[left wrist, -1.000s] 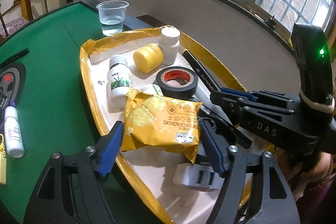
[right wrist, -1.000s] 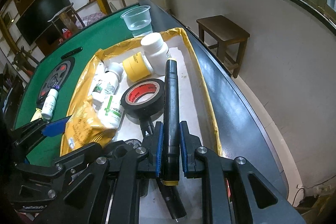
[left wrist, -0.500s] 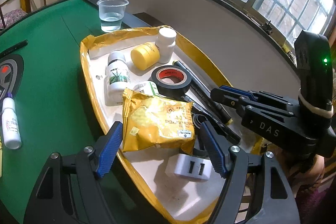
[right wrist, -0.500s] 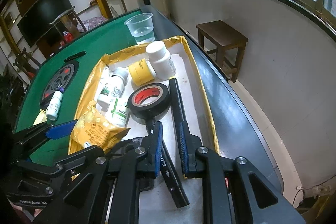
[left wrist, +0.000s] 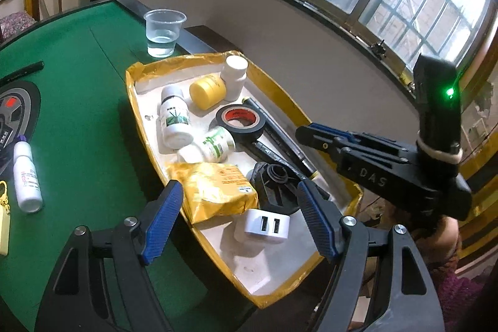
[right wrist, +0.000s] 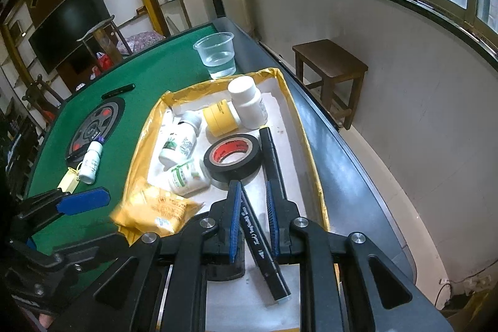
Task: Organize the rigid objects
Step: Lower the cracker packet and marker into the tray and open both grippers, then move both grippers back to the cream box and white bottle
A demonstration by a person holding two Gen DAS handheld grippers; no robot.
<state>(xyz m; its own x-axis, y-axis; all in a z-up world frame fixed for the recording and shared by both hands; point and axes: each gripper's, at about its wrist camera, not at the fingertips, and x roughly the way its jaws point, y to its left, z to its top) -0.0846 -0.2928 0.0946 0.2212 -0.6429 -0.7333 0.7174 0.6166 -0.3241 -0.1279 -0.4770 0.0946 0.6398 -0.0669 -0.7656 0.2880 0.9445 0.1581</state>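
Green-felt desk (left wrist: 77,129) under windows, carrying a yellow-rimmed tray (left wrist: 133,101). Left view: left tool (left wrist: 239,220) spread wide, empty, hovering over cracker packet (left wrist: 214,192) and white charger (left wrist: 267,226) in tray. Right view: right tool (right wrist: 253,223) almost closed, gripping nothing, above black marker (right wrist: 264,251) lying in tray; tape roll (right wrist: 233,156) just beyond.

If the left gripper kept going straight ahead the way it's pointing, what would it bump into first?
Probably the yellow cracker packet in the tray, which lies right between the left gripper's open fingers, with the white USB charger beside it. Depth is hard to judge here.
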